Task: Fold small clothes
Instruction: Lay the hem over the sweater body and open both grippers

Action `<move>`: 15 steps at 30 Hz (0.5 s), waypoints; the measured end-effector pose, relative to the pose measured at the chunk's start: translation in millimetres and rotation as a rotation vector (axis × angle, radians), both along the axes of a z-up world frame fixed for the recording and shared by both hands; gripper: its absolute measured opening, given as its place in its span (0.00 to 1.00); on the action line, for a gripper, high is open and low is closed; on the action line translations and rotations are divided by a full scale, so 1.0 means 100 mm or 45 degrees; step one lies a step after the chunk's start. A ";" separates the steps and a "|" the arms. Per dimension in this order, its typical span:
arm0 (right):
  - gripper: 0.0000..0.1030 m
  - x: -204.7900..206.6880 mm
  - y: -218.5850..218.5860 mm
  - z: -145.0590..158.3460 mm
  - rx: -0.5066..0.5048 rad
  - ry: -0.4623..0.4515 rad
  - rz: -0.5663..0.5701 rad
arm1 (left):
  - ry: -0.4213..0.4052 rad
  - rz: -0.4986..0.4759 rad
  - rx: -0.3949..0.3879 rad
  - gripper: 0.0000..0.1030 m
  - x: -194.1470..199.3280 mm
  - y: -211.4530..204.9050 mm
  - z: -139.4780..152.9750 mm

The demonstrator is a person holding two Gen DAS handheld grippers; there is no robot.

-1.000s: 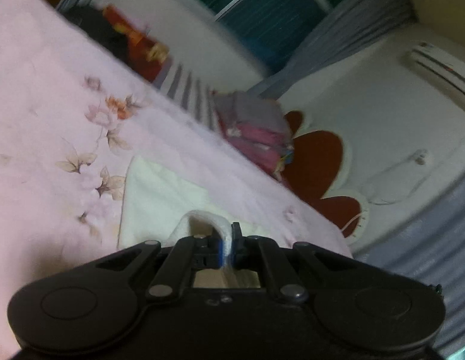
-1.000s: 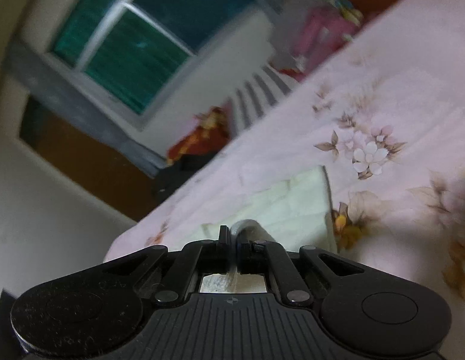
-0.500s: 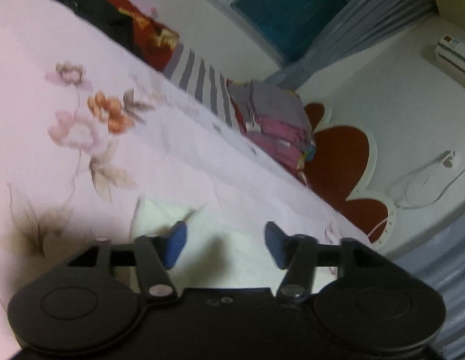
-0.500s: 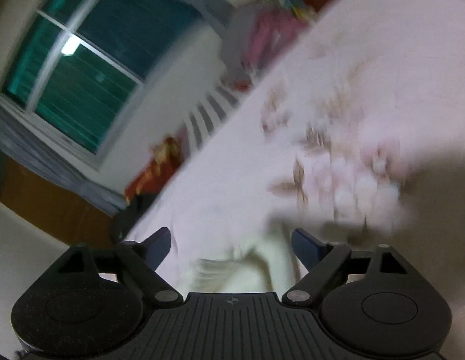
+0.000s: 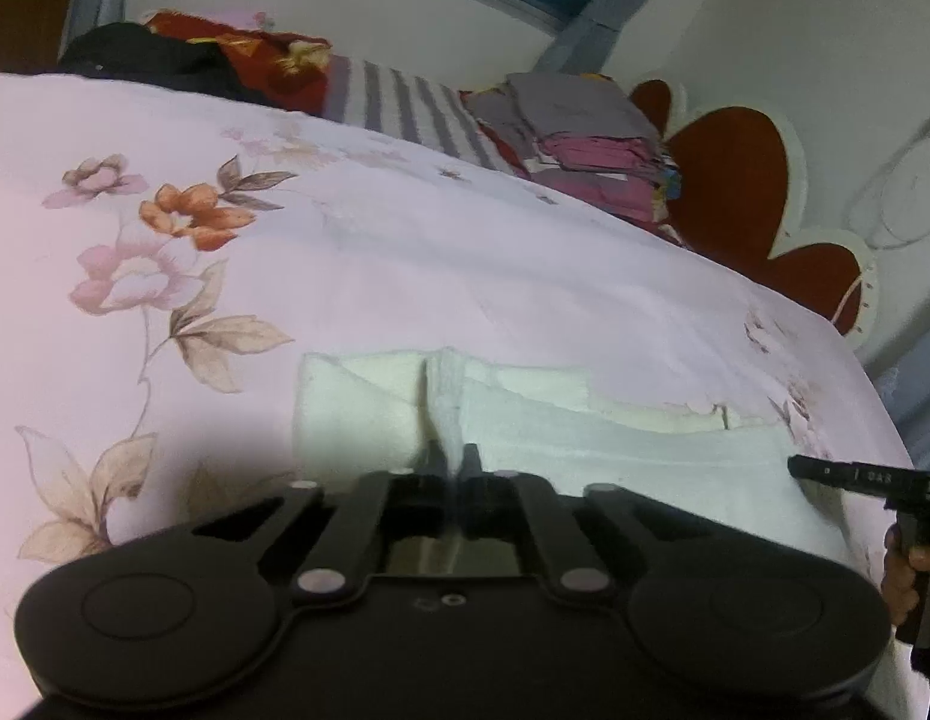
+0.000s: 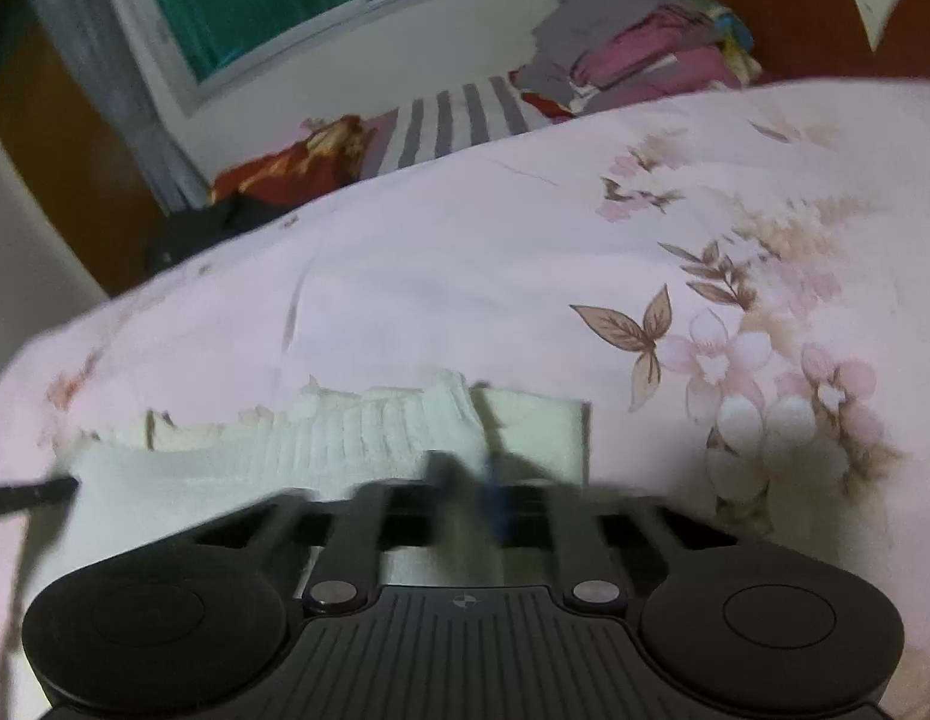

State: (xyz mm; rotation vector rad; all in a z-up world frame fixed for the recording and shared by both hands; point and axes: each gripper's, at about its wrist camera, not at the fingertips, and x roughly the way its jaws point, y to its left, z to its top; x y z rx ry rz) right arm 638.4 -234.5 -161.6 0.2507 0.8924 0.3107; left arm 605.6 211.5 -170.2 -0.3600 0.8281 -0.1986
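Observation:
A small white garment point(image 5: 585, 438) lies flat on the pink flowered bedsheet point(image 5: 405, 252), its far edge doubled over. My left gripper point(image 5: 450, 459) is shut on a pinched ridge of cloth near the garment's left end. In the right wrist view the same garment point(image 6: 321, 444) shows ribbed fabric. There my right gripper point(image 6: 465, 468), blurred, is shut on a raised pucker near the right end. The right gripper's finger point(image 5: 849, 477) and a person's hand point(image 5: 903, 564) show at the left wrist view's right edge.
A stack of folded grey and pink clothes point(image 5: 585, 138) sits at the far side of the bed, beside a striped cloth point(image 5: 405, 102) and a red and black heap point(image 5: 225, 54). A red flower-shaped headboard point(image 5: 729, 180) stands on the right.
Both grippers let go of the lifted cloth, opened wide, dropped toward the bed and shut again on the garment. The garment now lies flat instead of hanging from the fingers.

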 end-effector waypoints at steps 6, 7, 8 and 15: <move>0.02 -0.06 0.00 -0.05 -0.073 -0.001 -0.019 | -0.016 0.063 0.010 0.06 -0.02 0.07 -0.08; 0.02 -0.05 0.03 -0.06 -0.090 -0.002 -0.013 | -0.013 0.092 0.003 0.14 -0.02 0.09 -0.07; 0.07 -0.06 0.06 -0.03 -0.116 -0.015 -0.022 | -0.018 0.132 0.017 0.30 -0.05 0.10 -0.01; 0.57 -0.69 0.72 0.29 -0.133 -0.213 0.191 | -0.201 -0.077 0.198 0.48 -0.58 -0.80 0.33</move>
